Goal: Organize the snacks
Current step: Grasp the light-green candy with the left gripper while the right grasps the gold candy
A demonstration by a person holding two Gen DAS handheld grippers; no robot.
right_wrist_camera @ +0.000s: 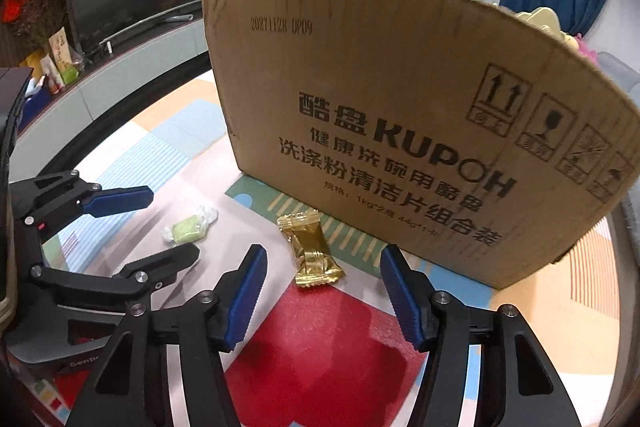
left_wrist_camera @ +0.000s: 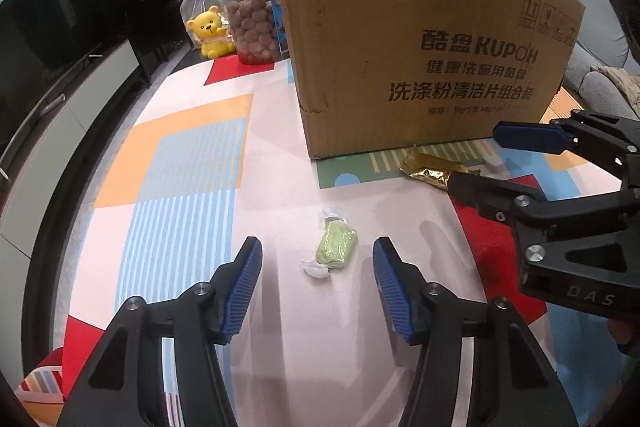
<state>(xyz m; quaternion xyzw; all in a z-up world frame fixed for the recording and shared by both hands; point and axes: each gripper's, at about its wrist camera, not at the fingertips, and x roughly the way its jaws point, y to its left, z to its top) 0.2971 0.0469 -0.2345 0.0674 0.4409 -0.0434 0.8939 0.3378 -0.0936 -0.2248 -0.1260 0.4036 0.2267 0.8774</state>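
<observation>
We see a tall cardboard box (right_wrist_camera: 380, 131) standing on the patterned tablecloth (left_wrist_camera: 192, 155) just behind both sweets, with a yellow bear (left_wrist_camera: 210, 31) and a jar of brown balls (left_wrist_camera: 252, 23) beyond it. A green candy (left_wrist_camera: 334, 247) in clear twisted wrap lies slanted between the left gripper's (left_wrist_camera: 318, 287) parted, untouching fingers. The gold foil packet (right_wrist_camera: 314, 251) lies lengthwise toward the box between the right gripper's (right_wrist_camera: 322, 297) equally parted fingers.

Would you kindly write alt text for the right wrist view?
The right hand-held gripper, jaws open, hovers over a gold snack packet on a colourful mat, before a cardboard box. At left, the left hand-held gripper straddles a green wrapped sweet.
</observation>
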